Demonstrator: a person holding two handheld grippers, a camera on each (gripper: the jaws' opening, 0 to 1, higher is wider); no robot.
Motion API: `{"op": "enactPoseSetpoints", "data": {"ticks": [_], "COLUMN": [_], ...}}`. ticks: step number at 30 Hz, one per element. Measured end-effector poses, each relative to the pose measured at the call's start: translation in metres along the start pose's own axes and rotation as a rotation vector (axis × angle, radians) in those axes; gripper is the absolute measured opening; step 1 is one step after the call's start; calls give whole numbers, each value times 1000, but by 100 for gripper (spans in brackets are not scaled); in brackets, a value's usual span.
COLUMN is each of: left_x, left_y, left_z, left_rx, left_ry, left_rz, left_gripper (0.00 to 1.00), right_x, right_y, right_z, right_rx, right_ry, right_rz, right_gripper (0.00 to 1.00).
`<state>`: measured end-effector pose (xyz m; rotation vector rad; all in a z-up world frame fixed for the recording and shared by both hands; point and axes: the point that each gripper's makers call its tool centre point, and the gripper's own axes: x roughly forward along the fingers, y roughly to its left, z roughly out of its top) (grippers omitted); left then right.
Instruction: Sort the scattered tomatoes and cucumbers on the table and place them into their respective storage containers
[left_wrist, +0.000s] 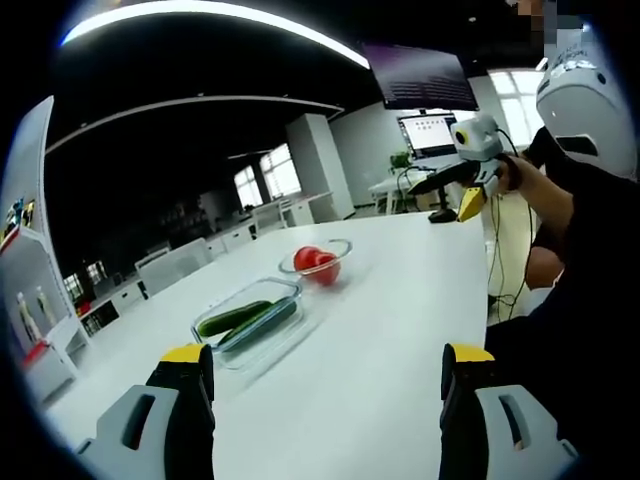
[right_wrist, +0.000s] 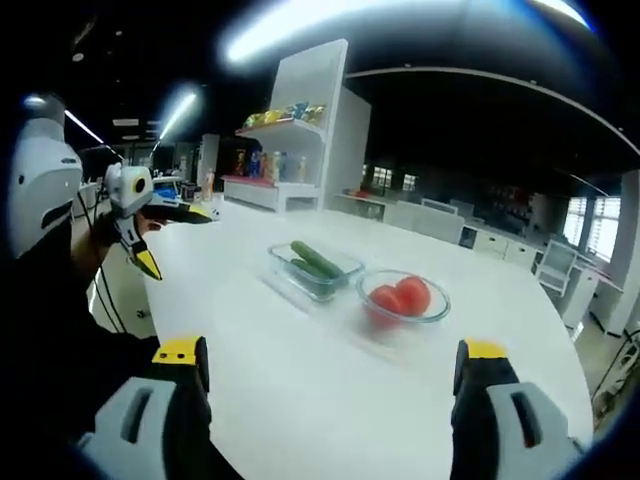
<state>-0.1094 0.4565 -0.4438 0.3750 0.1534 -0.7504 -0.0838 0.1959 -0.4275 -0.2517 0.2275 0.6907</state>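
**Left gripper view, then right: both containers filled, both grippers empty**

Left gripper view: the left gripper (left_wrist: 328, 385) has its jaws spread wide above the table (left_wrist: 400, 330) with nothing between them. Ahead sits a rectangular clear box (left_wrist: 250, 325) with the cucumbers (left_wrist: 240, 318) lying lengthwise inside, and just beyond it a round glass bowl (left_wrist: 318, 262) with the tomatoes (left_wrist: 318, 264) in it. Both stand near each other in the middle of the table, well apart from the jaws. At upper right the right gripper (left_wrist: 470, 195) is held up off the table in a person's hand.

From where I stand, no vegetables lie loose on the table, so the sorting looks finished. The risk now is a careless sweep: both containers are light and clear, and a jaw coming in low could knock the bowl or push the box along the smooth top. The tomatoes heap close to the rim and might roll out if the bowl were bumped.

Right gripper view: the right gripper is wide open and holds nothing, hovering over the table. The box with cucumbers sits left of the bowl with tomatoes, close but apart. At left the left gripper is raised clear of the table; I cannot tell more of its jaws from this angle.
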Motion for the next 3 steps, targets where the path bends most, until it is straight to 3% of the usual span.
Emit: {"op": "enactPoseSetpoints", "data": {"ticks": [3], "left_x": [0], "left_y": [-1], "left_z": [1], "left_rx": [-2], "left_ry": [-5], "left_rz": [-3], "left_gripper": [94], "right_x": [0], "right_y": [1], "right_z": [0], "right_rx": [2], "right_ry": [-2], "right_rz": [2], "right_gripper": [97]}}
